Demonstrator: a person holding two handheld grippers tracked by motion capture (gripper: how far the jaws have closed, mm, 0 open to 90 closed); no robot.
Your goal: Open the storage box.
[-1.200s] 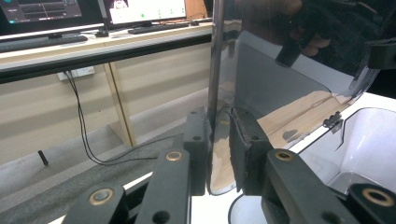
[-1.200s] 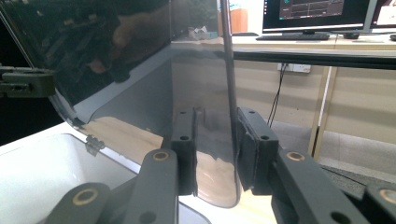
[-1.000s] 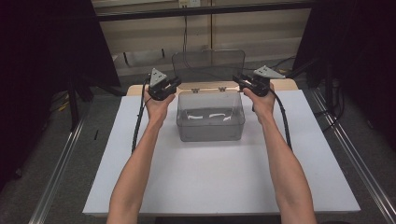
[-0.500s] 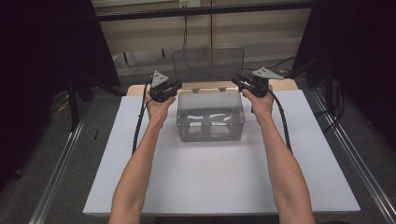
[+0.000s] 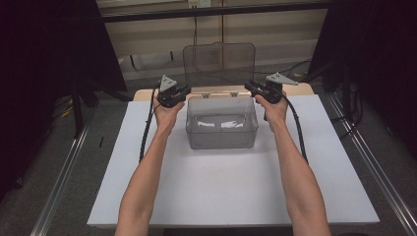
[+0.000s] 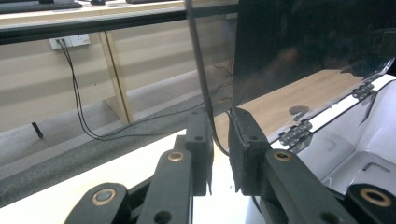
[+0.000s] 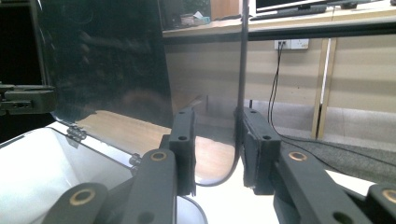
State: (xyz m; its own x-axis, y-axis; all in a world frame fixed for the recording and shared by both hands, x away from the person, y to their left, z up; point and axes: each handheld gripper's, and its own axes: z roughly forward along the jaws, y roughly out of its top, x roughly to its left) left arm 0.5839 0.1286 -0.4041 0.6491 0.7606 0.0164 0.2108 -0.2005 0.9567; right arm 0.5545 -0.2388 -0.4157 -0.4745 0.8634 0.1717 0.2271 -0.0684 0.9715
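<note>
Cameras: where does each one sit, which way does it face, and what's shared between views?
High view: above the person's side, looking forward and down on the white table; both forearms, left gripper and right gripper flank the clear box.
Left gripper view: rides the left gripper, facing the raised lid; its lower corner sits between the jaws.
Right gripper view: rides the right gripper, facing the lid's other side.
Shared: lid and box hinges appear in both gripper views.

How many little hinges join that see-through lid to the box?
2 hinges show, both on the box's back rim under the upright lid: one toward the left, one toward the right. None looks hidden.
</note>
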